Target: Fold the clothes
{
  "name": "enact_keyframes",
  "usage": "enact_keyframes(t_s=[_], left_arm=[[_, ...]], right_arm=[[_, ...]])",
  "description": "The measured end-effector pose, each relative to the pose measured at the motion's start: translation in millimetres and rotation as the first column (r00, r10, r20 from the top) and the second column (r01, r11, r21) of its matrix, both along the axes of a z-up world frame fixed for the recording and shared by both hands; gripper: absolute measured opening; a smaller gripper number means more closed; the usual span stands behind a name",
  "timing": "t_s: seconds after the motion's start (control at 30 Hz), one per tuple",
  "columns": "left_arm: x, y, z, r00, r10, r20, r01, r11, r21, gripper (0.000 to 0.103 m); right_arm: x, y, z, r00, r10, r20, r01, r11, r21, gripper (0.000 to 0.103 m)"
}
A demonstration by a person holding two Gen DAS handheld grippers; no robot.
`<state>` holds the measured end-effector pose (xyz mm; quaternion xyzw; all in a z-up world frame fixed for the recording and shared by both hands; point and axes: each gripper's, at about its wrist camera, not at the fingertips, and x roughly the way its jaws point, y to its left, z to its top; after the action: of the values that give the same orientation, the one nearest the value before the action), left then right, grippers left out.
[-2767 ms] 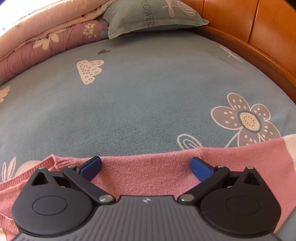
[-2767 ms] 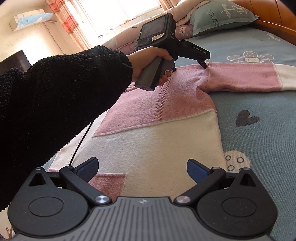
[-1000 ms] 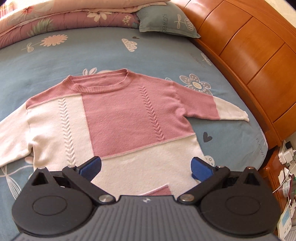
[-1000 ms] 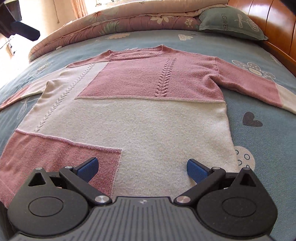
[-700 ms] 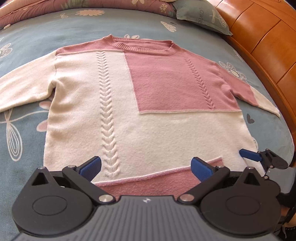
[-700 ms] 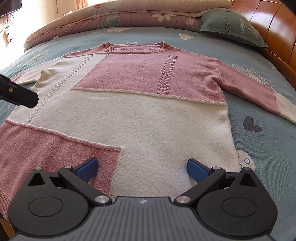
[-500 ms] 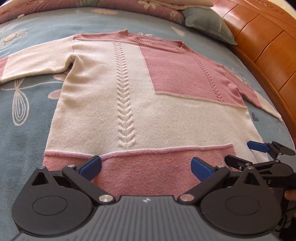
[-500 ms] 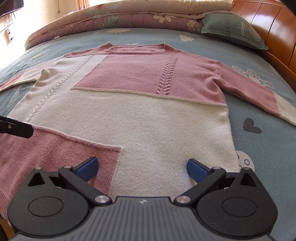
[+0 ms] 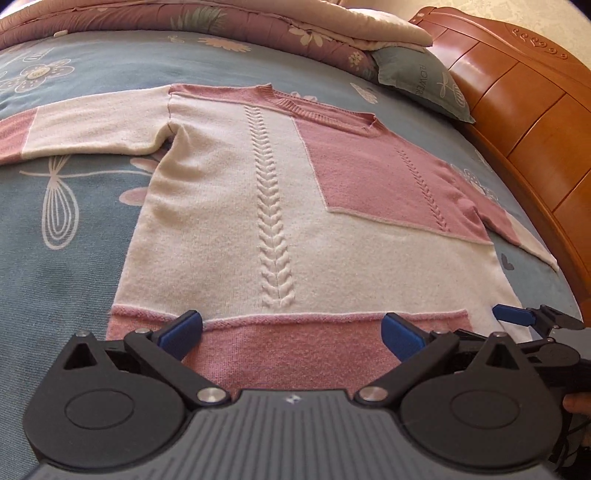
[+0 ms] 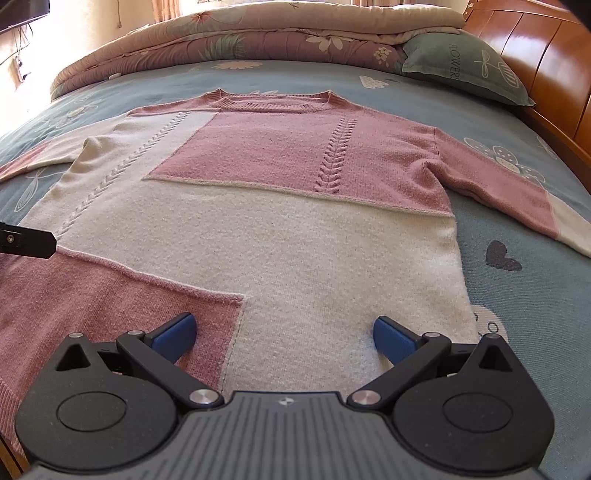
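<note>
A pink and cream knitted sweater (image 9: 229,221) (image 10: 280,236) lies flat and face up on the bed, sleeves spread to both sides, hem toward me. My left gripper (image 9: 291,332) is open just above the pink hem band near the sweater's left half. My right gripper (image 10: 282,334) is open over the hem at the right half, where pink meets cream. In the left wrist view the right gripper's blue fingertip (image 9: 511,314) shows at the hem's right corner. A black part of the left gripper (image 10: 27,242) shows at the left edge of the right wrist view.
The blue-grey flowered bedsheet (image 9: 55,258) (image 10: 524,295) surrounds the sweater. A rolled floral quilt (image 10: 258,35) and a grey-green pillow (image 10: 461,66) lie at the far end. A wooden headboard (image 9: 524,110) runs along the right side.
The left gripper has swung from the sweater's neckline back to the hem and then leftward along it. The right gripper has stayed at the hem, almost still. Both remain open.
</note>
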<state>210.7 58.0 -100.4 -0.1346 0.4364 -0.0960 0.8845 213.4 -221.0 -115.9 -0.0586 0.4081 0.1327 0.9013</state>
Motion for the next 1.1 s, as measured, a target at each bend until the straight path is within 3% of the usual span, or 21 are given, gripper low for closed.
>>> enact_keyframes(t_s=[0.07, 0.17, 0.27, 0.33, 0.47, 0.63, 0.7, 0.9, 1.1], left_arm=[[5.9, 9.7, 10.4, 1.0, -0.009, -0.011, 0.009, 1.0, -0.027, 0.102], [32.3, 38.1, 41.1, 0.998, 0.051, 0.037, -0.049, 0.997, -0.062, 0.102], [77.2, 71.1, 68.1, 0.988, 0.123, 0.094, -0.108, 0.982, -0.158, 0.102], [106.1, 81.4, 73.5, 0.984, 0.149, 0.097, -0.128, 0.971, -0.202, 0.102], [159.9, 78.3, 58.9, 0.992, 0.113, 0.051, -0.093, 0.953, -0.289, 0.102], [185.7, 65.0, 21.2, 0.994, 0.11, -0.018, -0.111, 0.963, -0.244, 0.102], [183.3, 65.5, 5.4, 0.988, 0.145, -0.053, -0.152, 0.971, -0.185, 0.102], [162.6, 55.6, 3.8, 0.996, 0.077, -0.04, -0.079, 0.995, -0.061, 0.102], [163.7, 49.6, 27.5, 0.999, 0.041, -0.01, -0.042, 0.987, -0.158, 0.102]], right_arm=[[-0.3, 0.3, 0.1, 1.0, 0.0, 0.002, 0.0, 1.0, -0.001, 0.103], [-0.2, 1.6, 0.8, 1.0, -0.001, 0.001, 0.001, 1.0, -0.007, 0.103], [0.0, 1.5, 0.7, 1.0, -0.002, -0.001, 0.002, 1.0, -0.007, 0.103], [0.2, 1.7, 0.6, 1.0, -0.002, -0.001, 0.002, 1.0, -0.007, 0.103], [1.6, 2.3, 0.7, 1.0, -0.001, 0.001, 0.001, 1.0, -0.008, 0.103], [2.4, 2.9, -0.3, 1.0, 0.002, 0.002, -0.002, 1.0, -0.008, 0.103], [2.2, 2.8, -0.5, 1.0, 0.003, 0.002, -0.003, 1.0, -0.008, 0.103], [2.0, 3.4, -0.6, 1.0, 0.004, 0.006, -0.004, 1.0, -0.012, 0.103], [2.5, 3.3, -1.0, 1.0, 0.003, 0.006, -0.003, 1.0, -0.011, 0.103]])
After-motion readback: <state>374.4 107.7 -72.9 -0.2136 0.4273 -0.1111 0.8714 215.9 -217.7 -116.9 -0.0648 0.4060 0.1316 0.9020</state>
